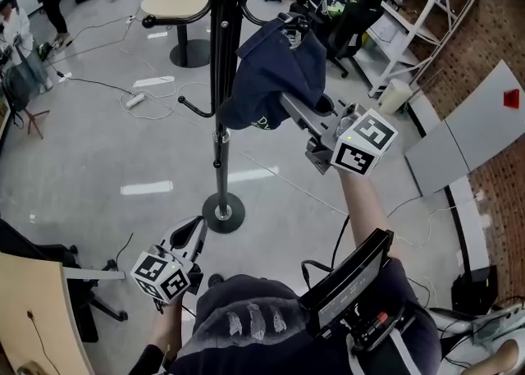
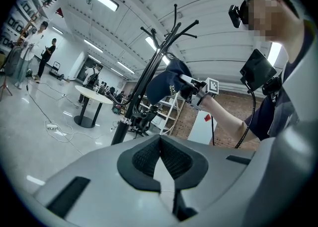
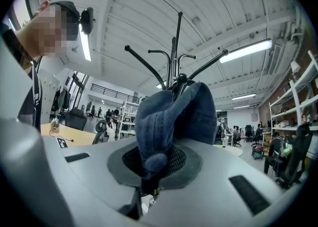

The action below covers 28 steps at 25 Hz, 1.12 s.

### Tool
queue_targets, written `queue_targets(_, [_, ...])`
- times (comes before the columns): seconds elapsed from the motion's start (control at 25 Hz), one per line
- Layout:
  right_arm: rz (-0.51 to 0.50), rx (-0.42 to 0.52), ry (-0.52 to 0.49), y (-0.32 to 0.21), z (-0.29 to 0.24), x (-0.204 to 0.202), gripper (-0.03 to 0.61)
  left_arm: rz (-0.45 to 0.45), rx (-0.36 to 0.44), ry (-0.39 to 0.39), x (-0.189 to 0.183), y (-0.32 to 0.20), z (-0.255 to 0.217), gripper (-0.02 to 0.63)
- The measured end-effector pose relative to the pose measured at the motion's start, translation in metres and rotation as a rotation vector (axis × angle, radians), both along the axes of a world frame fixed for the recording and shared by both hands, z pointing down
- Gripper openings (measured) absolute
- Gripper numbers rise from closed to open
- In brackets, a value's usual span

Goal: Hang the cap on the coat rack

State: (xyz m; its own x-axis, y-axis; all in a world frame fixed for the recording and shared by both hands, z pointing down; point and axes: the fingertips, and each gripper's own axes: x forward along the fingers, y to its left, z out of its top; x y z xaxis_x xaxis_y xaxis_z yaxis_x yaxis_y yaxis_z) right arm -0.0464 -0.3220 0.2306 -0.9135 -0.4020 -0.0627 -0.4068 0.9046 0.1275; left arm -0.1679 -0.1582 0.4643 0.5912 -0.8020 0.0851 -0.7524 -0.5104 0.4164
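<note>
Two grippers: right gripper [image 1: 289, 105] jaws pinch navy cap [image 1: 271, 70] nr coat rack [image 1: 222, 37]; left gripper [image 1: 198, 223] jaws pressed together, empty.

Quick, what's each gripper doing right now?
Left gripper: closed, nothing between its jaws.
Right gripper: closed on the cap.

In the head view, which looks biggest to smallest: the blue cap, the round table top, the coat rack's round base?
1. blue cap, though it is nearest the camera
2. round table top
3. coat rack's round base
</note>
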Motion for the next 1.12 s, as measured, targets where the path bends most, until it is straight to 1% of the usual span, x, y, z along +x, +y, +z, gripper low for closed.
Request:
queue_targets(0.16, [0.002,-0.001,0.018,-0.004,0.005,-0.005,0.015,0.002,0.000,-0.004,0.000,-0.002,0.000,0.006])
queue_targets(0.32, [-0.017,-0.007,0.039,-0.003,0.014,-0.009,0.015,0.001,-0.012,-0.007,0.000,0.000,0.003,0.006])
queue_targets(0.48, [-0.016,-0.020,0.037,-0.004,0.014,-0.010,0.015,-0.005,-0.009,-0.008,0.001,0.002,0.000,0.006])
queue_targets(0.64, [-0.032,-0.017,0.060,-0.002,0.015,-0.012,0.015,-0.007,-0.010,-0.008,0.006,0.003,-0.004,0.006])
queue_targets(0.88, [-0.052,-0.037,0.087,0.000,0.024,-0.025,0.015,-0.006,-0.012,0.000,0.001,0.005,-0.002,0.006])
queue_targets(1.04, [-0.045,-0.053,0.080,-0.004,0.025,-0.022,0.015,0.000,-0.021,0.004,0.006,0.004,-0.001,0.006])
queue_targets(1.12, [-0.047,-0.056,0.077,-0.004,0.028,-0.030,0.015,-0.001,-0.018,0.004,0.000,0.004,0.000,0.006])
